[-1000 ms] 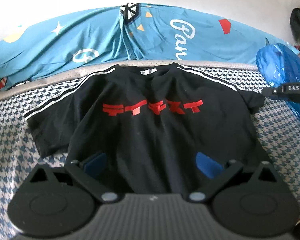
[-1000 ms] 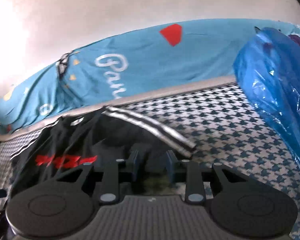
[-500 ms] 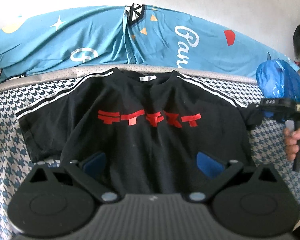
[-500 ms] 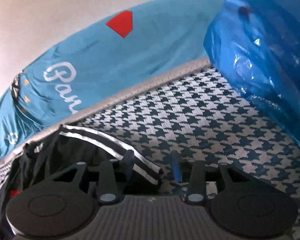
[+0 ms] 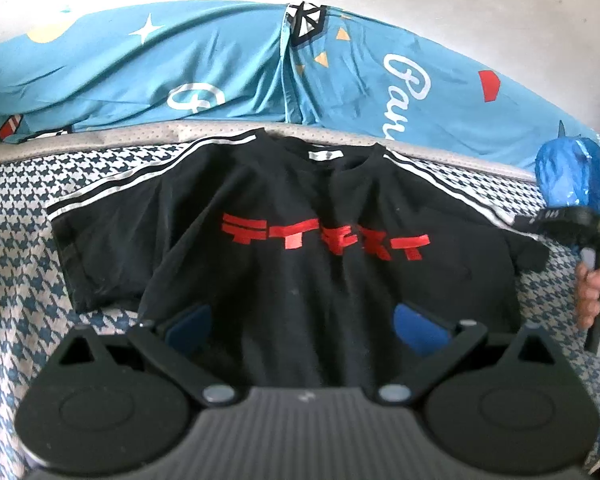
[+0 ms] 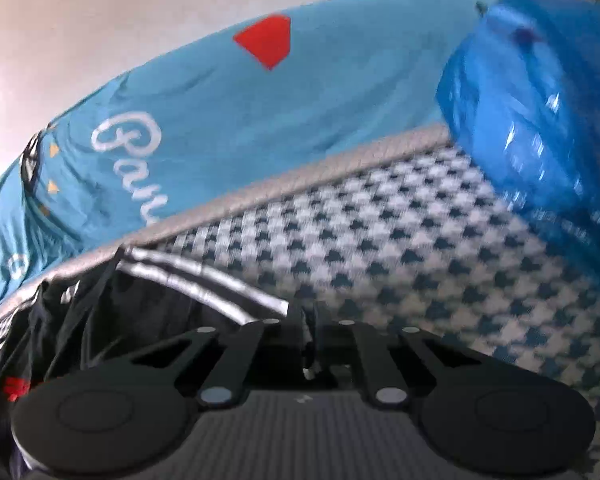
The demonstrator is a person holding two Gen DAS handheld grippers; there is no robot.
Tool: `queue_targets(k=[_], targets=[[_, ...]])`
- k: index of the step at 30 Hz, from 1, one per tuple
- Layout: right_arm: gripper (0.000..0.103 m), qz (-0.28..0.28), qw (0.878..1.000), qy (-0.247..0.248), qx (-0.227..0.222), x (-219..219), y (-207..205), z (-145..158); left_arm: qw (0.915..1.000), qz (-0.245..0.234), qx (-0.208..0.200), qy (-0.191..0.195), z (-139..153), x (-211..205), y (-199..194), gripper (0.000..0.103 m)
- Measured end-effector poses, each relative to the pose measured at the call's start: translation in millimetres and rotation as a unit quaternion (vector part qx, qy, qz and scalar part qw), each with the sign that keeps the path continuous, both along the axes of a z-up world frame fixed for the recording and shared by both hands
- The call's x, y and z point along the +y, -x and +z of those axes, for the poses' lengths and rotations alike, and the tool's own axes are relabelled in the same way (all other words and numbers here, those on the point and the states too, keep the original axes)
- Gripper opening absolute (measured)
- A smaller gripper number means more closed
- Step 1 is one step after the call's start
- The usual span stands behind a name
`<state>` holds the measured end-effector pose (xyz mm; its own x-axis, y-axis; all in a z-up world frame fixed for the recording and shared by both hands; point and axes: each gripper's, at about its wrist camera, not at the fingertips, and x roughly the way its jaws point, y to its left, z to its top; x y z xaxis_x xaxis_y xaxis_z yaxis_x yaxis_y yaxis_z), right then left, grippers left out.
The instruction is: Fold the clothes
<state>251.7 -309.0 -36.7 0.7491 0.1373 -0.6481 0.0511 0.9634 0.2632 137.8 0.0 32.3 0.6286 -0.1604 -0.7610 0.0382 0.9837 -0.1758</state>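
Lying flat, black T-shirt (image 5: 320, 264), collar toward blue bedding (image 5: 220, 64).

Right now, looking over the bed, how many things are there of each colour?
Black: 1, the T-shirt with red lettering and white-striped sleeves.
Blue: 2, the printed blue bedding along the back and the blue plastic bag at the side.
Blue-and-white check: 1, the mattress cover underneath.
Total: 4.

Left gripper (image 5: 300, 322) gapes wide, angled downward; right gripper (image 6: 309, 334), at its three o'clock, pinched closed
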Motion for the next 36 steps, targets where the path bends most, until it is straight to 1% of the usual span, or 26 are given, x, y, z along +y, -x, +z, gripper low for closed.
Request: queue_targets(k=[3,7,9,12,15,19,21,23,26,28,30,31,33,36], targets=[[0.008,-0.027,0.999,-0.006,-0.031,-3.7,-0.5,11.8,1.0000,0.002,0.000,-0.002,-3.1,-1.5,-1.5,0.102],[0.008,-0.056,0.995,0.005,-0.077,-2.6,-3.7,24.2,1.0000,0.002,-0.001,-0.005,-8.1,-5.2,-4.1,0.102],[0.008,-0.070,0.994,0.002,-0.084,-1.5,-9.5,24.7,1.0000,-0.002,0.003,-0.002,-10.4,-7.1,-5.9,0.102],[0.008,-0.090,0.992,0.024,-0.091,-1.7,-17.8,24.4,0.9999,-0.008,0.007,0.001,-11.5,-9.7,-7.7,0.102],[0.009,-0.103,0.992,0.010,-0.068,-7.9,-24.6,20.5,0.9999,-0.011,0.009,-0.003,-13.0,-11.4,-8.9,0.102],[0.010,-0.088,0.995,0.005,-0.047,-8.1,-23.0,22.1,1.0000,-0.006,0.007,0.000,-10.2,-8.2,-10.1,0.102],[0.013,-0.078,0.996,0.007,-0.038,-7.8,-18.5,24.6,1.0000,-0.004,0.004,0.002,-8.4,-6.4,-9.6,0.102],[0.014,-0.067,0.997,0.006,-0.028,-8.2,-14.0,26.8,1.0000,-0.005,0.003,0.001,-7.5,-5.2,-9.1,0.102],[0.016,-0.051,0.999,0.005,-0.001,-11.9,-4.1,26.5,1.0000,-0.004,0.001,0.000,-6.6,-4.4,-8.7,0.102],[0.020,-0.046,0.999,0.016,0.010,-13.7,4.7,26.7,1.0000,-0.005,-0.002,0.002,-4.9,-3.7,-8.4,0.102],[0.027,-0.046,0.998,0.023,0.020,-16.4,14.0,29.2,1.0000,-0.006,-0.008,0.001,-2.7,-4.2,-8.0,0.102],[0.029,-0.048,0.998,0.020,0.024,-18.3,18.2,31.5,0.9999,-0.006,-0.011,-0.002,-1.6,-4.5,-7.9,0.102],[0.036,-0.043,0.998,-0.001,0.037,-22.2,25.1,32.8,0.9998,-0.007,-0.016,-0.009,0.3,-4.9,-7.6,0.102],[0.037,-0.043,0.996,-0.032,0.072,-24.4,32.9,25.7,0.9996,-0.002,-0.022,-0.018,2.9,-2.6,-7.3,0.102]])
